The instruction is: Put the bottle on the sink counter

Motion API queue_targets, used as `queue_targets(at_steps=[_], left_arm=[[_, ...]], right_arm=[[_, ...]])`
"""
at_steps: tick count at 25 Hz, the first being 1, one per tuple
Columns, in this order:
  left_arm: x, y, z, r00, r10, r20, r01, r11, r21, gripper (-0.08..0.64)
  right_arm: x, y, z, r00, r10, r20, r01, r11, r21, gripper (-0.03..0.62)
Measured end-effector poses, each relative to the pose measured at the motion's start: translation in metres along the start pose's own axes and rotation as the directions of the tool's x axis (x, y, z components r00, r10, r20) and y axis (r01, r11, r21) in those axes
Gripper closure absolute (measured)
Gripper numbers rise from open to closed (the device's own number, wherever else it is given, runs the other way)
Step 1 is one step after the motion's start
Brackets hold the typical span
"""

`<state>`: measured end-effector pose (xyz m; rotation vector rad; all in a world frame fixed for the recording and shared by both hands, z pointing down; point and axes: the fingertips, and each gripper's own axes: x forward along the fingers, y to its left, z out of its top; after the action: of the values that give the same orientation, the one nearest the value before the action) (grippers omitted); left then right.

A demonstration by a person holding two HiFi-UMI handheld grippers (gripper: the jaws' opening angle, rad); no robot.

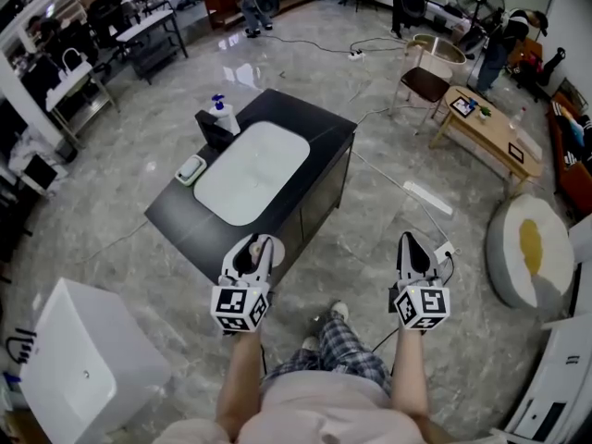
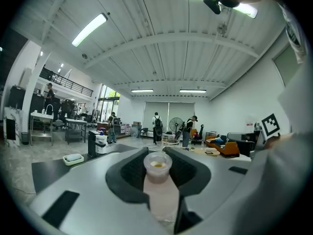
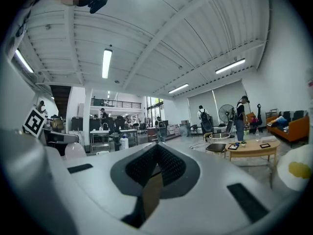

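My left gripper [image 1: 255, 248] is shut on a small pale bottle [image 2: 159, 190] with a translucent round cap, held between the dark pads and lying along the jaws. In the head view the bottle [image 1: 250, 256] shows as a whitish spot in that gripper, just short of the near corner of the black sink counter [image 1: 178, 217]. The counter carries a white basin [image 1: 252, 171]. My right gripper [image 1: 413, 245] hangs to the right over the floor, its jaws shut together [image 3: 155, 166] with nothing between them.
On the counter's far end stand a spray bottle [image 1: 222, 115], a black box [image 1: 213, 129] and a soap dish [image 1: 191, 169]. A white box [image 1: 88, 363] sits at the lower left. A chair [image 1: 425, 81], a wooden table [image 1: 488, 129] and a round cushion [image 1: 532, 248] lie to the right. People stand far off.
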<state>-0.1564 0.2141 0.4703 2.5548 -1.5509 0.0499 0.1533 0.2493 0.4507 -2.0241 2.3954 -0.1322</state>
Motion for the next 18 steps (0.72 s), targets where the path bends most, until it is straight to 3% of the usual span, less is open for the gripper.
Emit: queue_targets(at_steps=[6,11,15,18], left_arm=[[0.043,0.021,0.006,1.0,0.025,0.012,-0.025,1.0,-0.001,0.433],[0.096,0.052,0.011,0.996,0.084,0.016,-0.084,0.996,0.002,0.433],[0.146,0.085,0.014,0.986,0.163,0.023,-0.163,0.987,-0.008,0.433],[0.183,0.113,0.029,0.969,0.243,0.034,-0.243,0.97,-0.016,0.433]], right_arm=[[0.056,-0.011,-0.002,1.0,0.03,-0.003,-0.03,1.0,0.008,0.577],[0.141,-0.023,-0.001,0.996,0.092,0.008,-0.092,0.996,0.015,0.577],[0.233,-0.03,-0.001,0.984,0.176,0.015,-0.176,0.984,0.023,0.577],[0.31,-0.023,0.014,0.958,0.286,0.012,-0.286,0.958,0.01,0.577]])
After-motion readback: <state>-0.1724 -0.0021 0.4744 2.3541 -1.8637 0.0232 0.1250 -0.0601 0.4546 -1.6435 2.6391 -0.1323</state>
